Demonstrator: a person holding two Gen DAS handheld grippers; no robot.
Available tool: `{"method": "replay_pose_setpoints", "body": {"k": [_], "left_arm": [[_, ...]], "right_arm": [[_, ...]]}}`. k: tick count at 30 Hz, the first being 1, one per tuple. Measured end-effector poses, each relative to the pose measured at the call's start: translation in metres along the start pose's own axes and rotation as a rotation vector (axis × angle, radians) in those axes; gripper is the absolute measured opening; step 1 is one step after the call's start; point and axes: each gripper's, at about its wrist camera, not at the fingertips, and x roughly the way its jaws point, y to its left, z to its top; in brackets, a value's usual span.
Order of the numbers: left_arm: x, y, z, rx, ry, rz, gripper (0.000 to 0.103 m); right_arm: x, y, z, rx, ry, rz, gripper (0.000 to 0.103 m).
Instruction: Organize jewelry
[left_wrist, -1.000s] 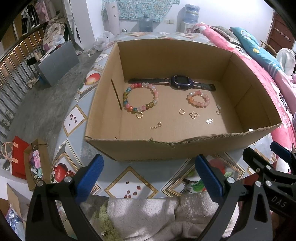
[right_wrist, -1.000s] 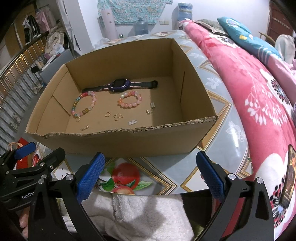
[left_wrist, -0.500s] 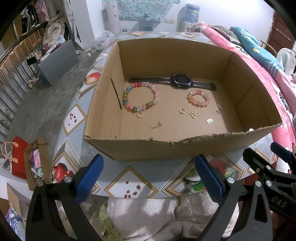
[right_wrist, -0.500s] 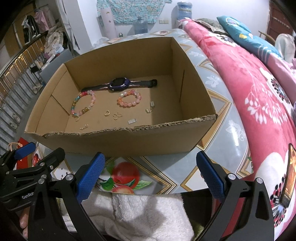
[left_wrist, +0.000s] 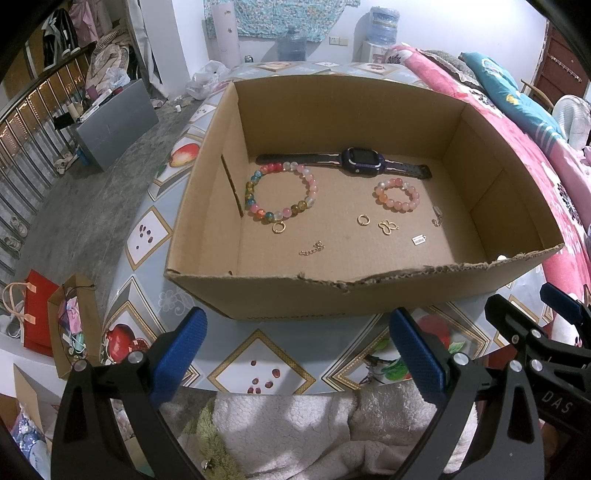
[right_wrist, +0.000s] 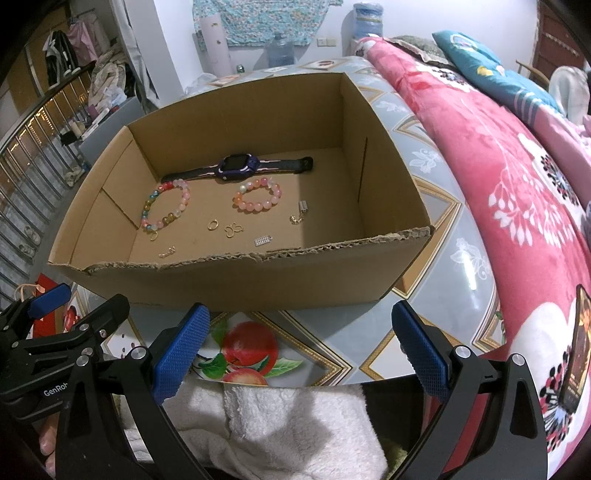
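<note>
An open cardboard box (left_wrist: 207, 206) (right_wrist: 384, 206) stands on the patterned table. Inside lie a purple watch (left_wrist: 356, 160) (right_wrist: 236, 168), a large multicoloured bead bracelet (left_wrist: 280, 192) (right_wrist: 166, 206), a small pink bead bracelet (left_wrist: 397, 194) (right_wrist: 256, 194), gold rings (left_wrist: 364, 220) (left_wrist: 278, 227), a gold butterfly charm (left_wrist: 388, 227) (right_wrist: 233, 229), a short chain (left_wrist: 312, 248), a clasp (left_wrist: 437, 218) (right_wrist: 300, 214) and a small silver tag (left_wrist: 418, 240) (right_wrist: 262, 240). My left gripper (left_wrist: 299, 354) and right gripper (right_wrist: 299, 354) are open and empty, in front of the box's near wall.
A white fleece cloth (left_wrist: 295, 428) (right_wrist: 288, 424) lies under both grippers at the table's near edge. A pink floral quilt (right_wrist: 517, 177) covers the bed to the right. Paper bags (left_wrist: 48, 317) and a grey box (left_wrist: 114, 118) stand on the floor at left.
</note>
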Motion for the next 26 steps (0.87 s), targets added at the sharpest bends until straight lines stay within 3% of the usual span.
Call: {"method": "replay_pose_setpoints", "body": {"k": [26], "left_arm": [[0.0, -0.0002, 0.0, 0.0, 0.003, 0.0, 0.097]], "right_arm": [[0.0005, 0.0, 0.0006, 0.005, 0.005, -0.005, 0.095]]}}
